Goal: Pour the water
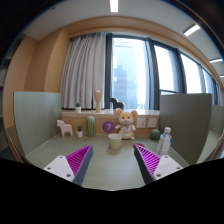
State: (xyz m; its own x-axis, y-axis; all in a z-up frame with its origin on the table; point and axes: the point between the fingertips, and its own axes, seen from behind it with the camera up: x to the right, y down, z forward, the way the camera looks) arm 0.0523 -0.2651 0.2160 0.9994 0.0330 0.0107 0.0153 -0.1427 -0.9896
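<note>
Gripper view shows your fingers spread wide with nothing between them, the purple pads [75, 160] facing each other over a bare stretch of the desk [110, 170]. The gripper [112, 162] is well short of anything to grasp.

Your likely target, judging by the task, is the clear water bottle [165, 141] standing upright beyond the right finger, near the partition [185, 115]. A pale cup [115, 141] sits straight ahead beyond the fingers, just in front of a small plush toy [126, 122] — probably the vessel to fill.

To do this step well, swing right and square up so the bottle's body comes evenly between both pads before you close, gripping its body rather than the cap, so it tips predictably.

Hard to tell from here: whether the bottle is capped, how full it is, or whether the cup is empty. The small items on the window ledge [100, 110] are too small to identify.
</note>
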